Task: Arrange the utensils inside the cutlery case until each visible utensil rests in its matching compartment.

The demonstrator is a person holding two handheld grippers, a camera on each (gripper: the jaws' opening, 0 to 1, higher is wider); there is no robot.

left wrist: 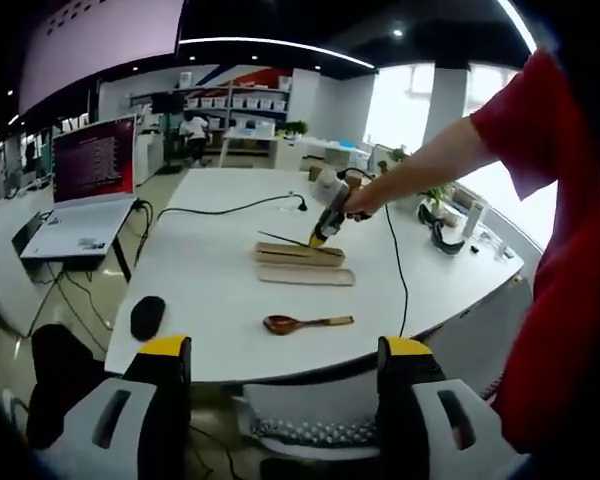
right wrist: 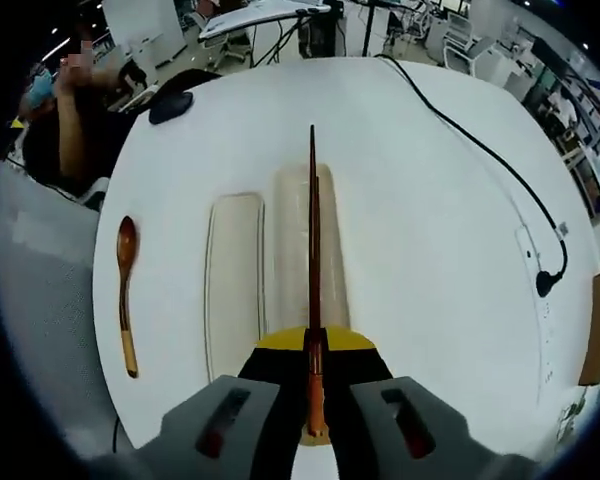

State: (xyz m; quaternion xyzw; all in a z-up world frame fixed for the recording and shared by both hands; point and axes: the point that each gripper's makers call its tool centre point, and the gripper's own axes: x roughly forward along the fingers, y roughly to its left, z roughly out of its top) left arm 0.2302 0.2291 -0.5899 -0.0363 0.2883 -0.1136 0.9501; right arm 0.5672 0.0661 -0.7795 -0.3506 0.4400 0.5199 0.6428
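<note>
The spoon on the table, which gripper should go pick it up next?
Probably the left gripper. Its jaws are open and hold nothing, and the spoon lies on the table just ahead of it. The right gripper is shut on chopsticks, held over the case.

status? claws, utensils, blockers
Right claw shut on chopsticks, held over case. Left claw open, off the table. Wooden spoon lying beside case lid. Nothing blocking the case.
</note>
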